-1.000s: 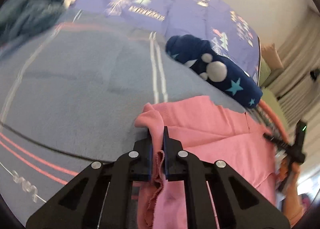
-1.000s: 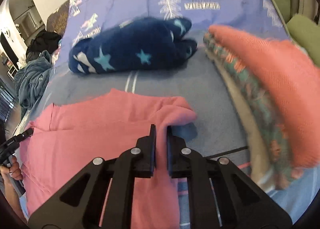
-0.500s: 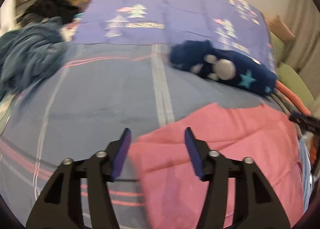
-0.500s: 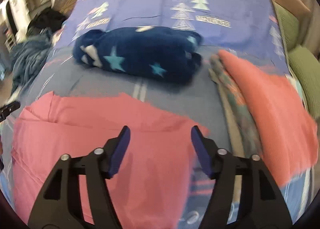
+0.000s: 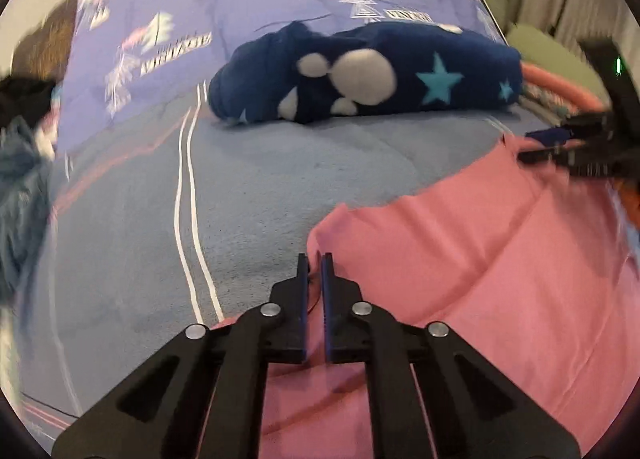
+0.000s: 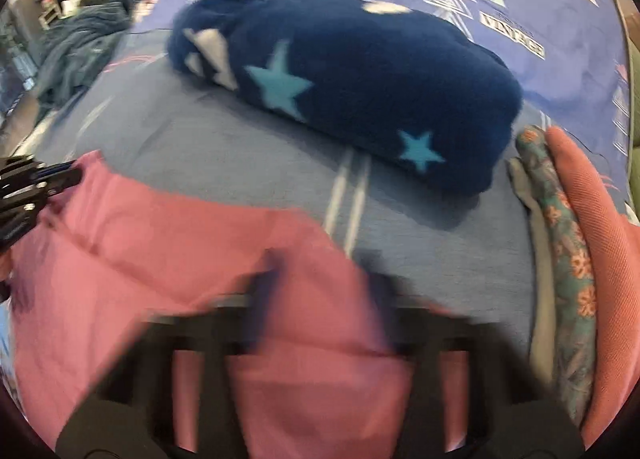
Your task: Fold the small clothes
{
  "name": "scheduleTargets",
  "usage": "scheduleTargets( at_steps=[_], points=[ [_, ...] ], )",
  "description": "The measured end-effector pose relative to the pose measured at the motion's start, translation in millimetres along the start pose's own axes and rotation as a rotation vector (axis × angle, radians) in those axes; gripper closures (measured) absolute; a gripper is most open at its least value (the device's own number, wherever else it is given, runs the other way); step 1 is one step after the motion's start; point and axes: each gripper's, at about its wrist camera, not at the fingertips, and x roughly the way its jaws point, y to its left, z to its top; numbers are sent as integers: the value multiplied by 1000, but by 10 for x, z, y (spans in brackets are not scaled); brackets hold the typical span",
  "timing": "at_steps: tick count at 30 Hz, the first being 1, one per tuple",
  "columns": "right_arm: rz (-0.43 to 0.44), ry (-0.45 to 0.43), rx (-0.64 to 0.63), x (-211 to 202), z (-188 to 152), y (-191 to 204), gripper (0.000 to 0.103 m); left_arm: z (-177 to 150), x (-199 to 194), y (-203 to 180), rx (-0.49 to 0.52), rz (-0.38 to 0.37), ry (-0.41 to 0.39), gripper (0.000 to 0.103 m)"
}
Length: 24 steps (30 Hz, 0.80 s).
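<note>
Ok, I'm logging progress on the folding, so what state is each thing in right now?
pink garment: lying spread flat on the bed.
left gripper: jaws just closed, shut at the garment's corner; whether cloth is pinched is unclear.
right gripper: jaws just closed, shut at the garment's other edge; grip unclear.
navy star blanket: rolled up.
floral and orange clothes: folded, stacked.
blue-grey cloth: crumpled.

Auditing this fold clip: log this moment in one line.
left gripper: jaws just closed on pink garment corner | right gripper: jaws just closed, contents blurred
</note>
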Motion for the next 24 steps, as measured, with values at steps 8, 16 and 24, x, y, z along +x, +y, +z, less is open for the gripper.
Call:
scheduleTargets(
  at_steps=[8,16,24],
  points=[
    [-130,-164,87,-438,10,-26,100,194,-329,-39,-78,186,-113,100],
    [-280,-150,148,-324,310,-147,100,646,-79,-177,-29,356,-81,100],
    [-304,-133,109,-189,77,-159,42,311,165,-198,20,338,-2,83]
  ],
)
